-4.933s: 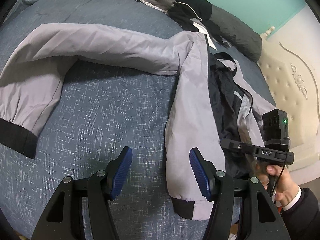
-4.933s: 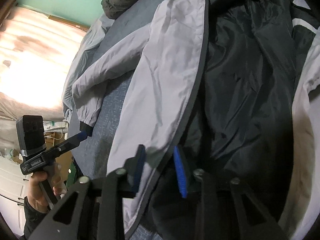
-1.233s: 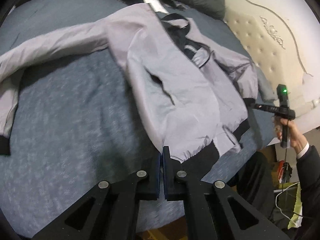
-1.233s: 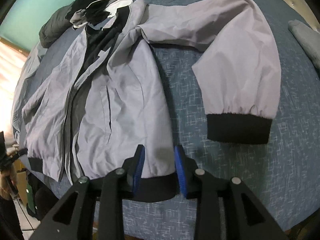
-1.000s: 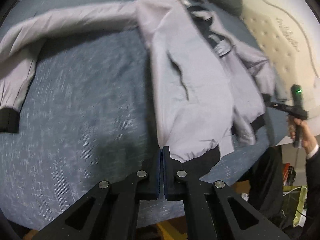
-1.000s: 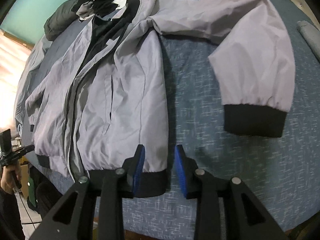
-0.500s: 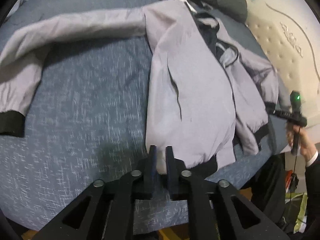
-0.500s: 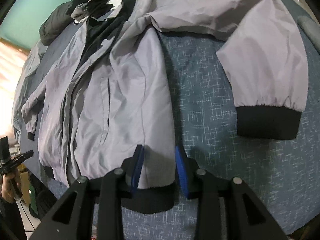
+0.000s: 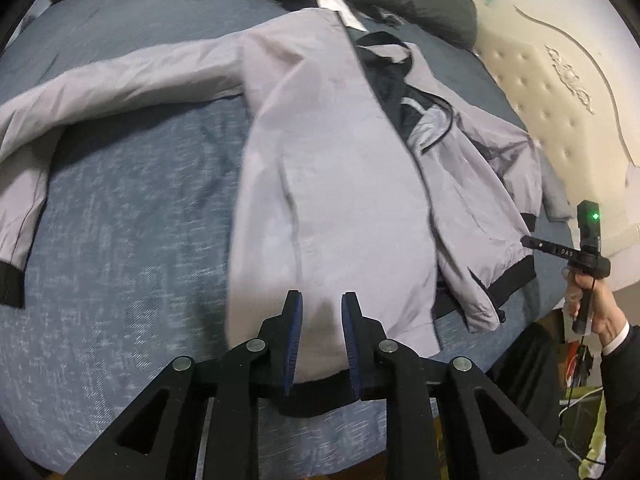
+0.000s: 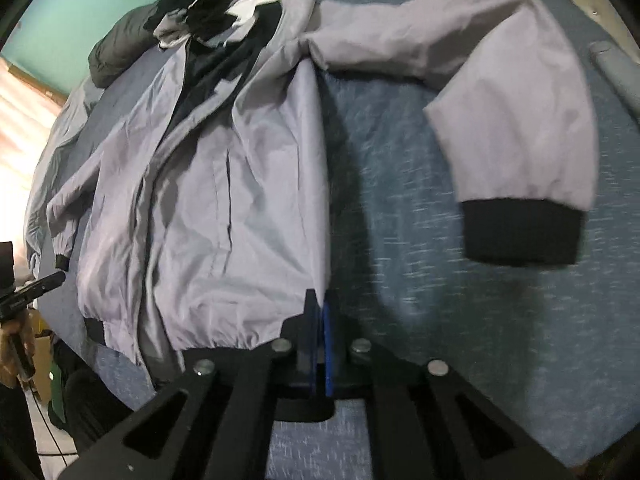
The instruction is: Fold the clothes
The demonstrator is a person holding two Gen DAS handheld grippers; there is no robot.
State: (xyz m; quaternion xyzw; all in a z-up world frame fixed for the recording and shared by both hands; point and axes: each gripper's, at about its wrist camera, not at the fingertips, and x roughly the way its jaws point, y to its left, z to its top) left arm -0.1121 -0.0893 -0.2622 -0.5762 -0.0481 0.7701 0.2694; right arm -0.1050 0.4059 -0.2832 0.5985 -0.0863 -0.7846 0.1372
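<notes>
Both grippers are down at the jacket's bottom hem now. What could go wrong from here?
1. The right gripper has just closed on the very side edge of the jacket; so thin a bite may slip when pulled.
2. The left gripper has been opening, its pads apart with the hem between them; that corner may drop.
3. The hem lies at the bed edge, so a released side might slide off.

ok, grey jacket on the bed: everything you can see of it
The grey jacket looks like thin, wrinkled nylon with dark lining at the open neck and black ribbed hem and cuffs. It lies face up on the blue bedspread, front panels overlapped, sleeves spread sideways. The left gripper straddles its hem, jaws just opening. The right gripper, just closed, is shut on its other bottom corner.
</notes>
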